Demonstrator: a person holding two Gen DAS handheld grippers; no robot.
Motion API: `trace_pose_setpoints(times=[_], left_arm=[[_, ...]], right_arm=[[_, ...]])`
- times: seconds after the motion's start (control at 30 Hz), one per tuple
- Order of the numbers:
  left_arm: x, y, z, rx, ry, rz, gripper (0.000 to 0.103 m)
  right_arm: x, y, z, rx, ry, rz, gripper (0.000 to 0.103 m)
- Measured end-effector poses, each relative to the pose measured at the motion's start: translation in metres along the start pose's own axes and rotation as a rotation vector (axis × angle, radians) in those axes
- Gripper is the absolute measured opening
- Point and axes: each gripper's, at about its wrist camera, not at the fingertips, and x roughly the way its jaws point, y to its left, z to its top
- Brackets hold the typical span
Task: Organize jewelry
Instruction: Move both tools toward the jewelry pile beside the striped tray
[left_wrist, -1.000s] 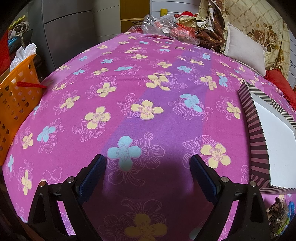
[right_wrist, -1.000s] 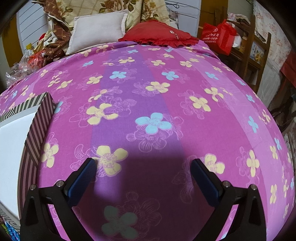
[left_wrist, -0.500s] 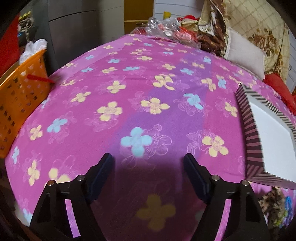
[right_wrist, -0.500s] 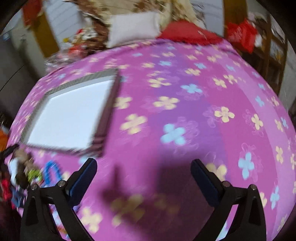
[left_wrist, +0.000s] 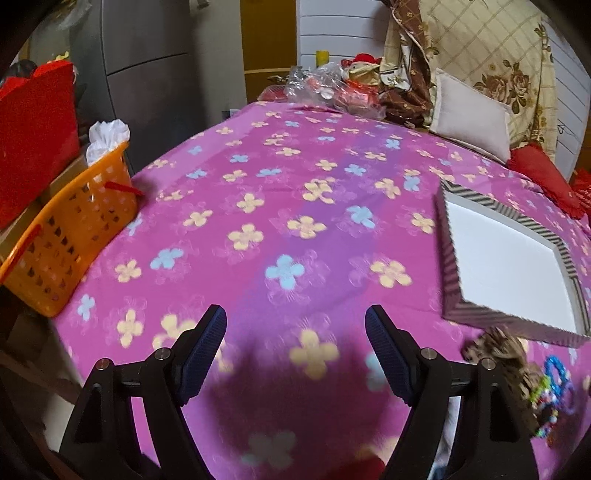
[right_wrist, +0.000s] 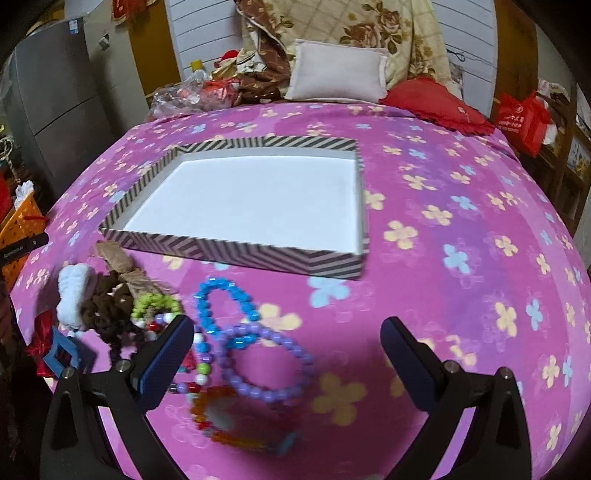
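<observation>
Bead bracelets (right_wrist: 236, 354), slightly blurred, just beside striped box (right_wrist: 258, 254); both jaws agape.

Left gripper (left_wrist: 295, 347) agape — striped tray (left_wrist: 448, 258) nearby.

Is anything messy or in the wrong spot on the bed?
Yes. The bracelets, including the blue beaded bracelet and the purple beaded bracelet, lie in a jumbled heap on the bedspread in front of the striped box. The box holds nothing yet. Both tongs are open.
</observation>
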Motion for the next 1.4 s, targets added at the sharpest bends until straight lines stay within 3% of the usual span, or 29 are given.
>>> trace_pose_setpoints(times=[0.1, 0.37, 0.73, 1.03, 1.4], left_arm=[[-0.011, -0.008, -0.009, 0.001, -0.001, -0.017, 0.075], [-0.036, -0.031, -0.025, 0.015, -0.018, -0.055, 0.075], [-0.045, -0.064, -0.044, 0.078, -0.003, -0.078, 0.075], [-0.044, -0.071, -0.049, 0.092, 0.013, -0.088, 0.075], [-0.045, -0.073, -0.055, 0.08, 0.035, -0.111, 0.075]], right_arm=[[0.001, 0.01, -0.001, 0.012, 0.001, 0.024, 0.103], [-0.002, 0.021, -0.007, 0.037, 0.004, -0.009, 0.103], [-0.004, 0.024, -0.011, 0.037, 0.003, -0.033, 0.103], [-0.004, 0.02, -0.013, 0.088, -0.023, 0.039, 0.103], [-0.003, 0.028, -0.012, 0.037, -0.014, -0.021, 0.103]])
